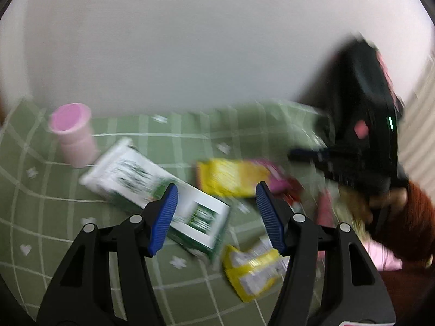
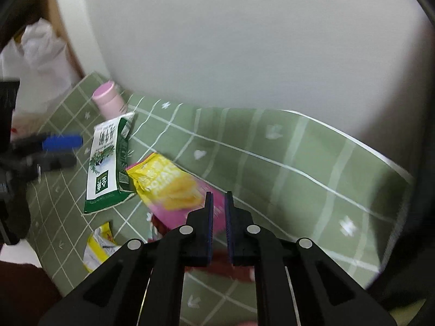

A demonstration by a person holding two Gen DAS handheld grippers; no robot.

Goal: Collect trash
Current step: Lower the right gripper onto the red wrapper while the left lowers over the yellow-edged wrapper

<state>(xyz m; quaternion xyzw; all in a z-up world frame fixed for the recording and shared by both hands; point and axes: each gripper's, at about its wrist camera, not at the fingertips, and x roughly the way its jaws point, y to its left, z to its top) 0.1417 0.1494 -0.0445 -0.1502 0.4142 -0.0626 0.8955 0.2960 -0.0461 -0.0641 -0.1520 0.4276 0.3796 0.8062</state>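
- Right wrist view alone shows white plastic bag (image 2: pixel 35 54) off surface (image 2: pixel 299 179).
- Right hand-held gripper (image 2: pixel 218 203) angled down, nearly closed on pink-yellow chip bag (image 2: pixel 168 184).
- Left hand-held gripper (image 1: pixel 217 217) wide, empty, above milk carton (image 1: pixel 130 174).

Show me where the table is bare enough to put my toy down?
The green checked cloth is bare on the right, from the yellow-pink chip bag across to the wall. It is crowded on the left: the pink cup, the green-white carton and the small yellow wrapper lie close together.
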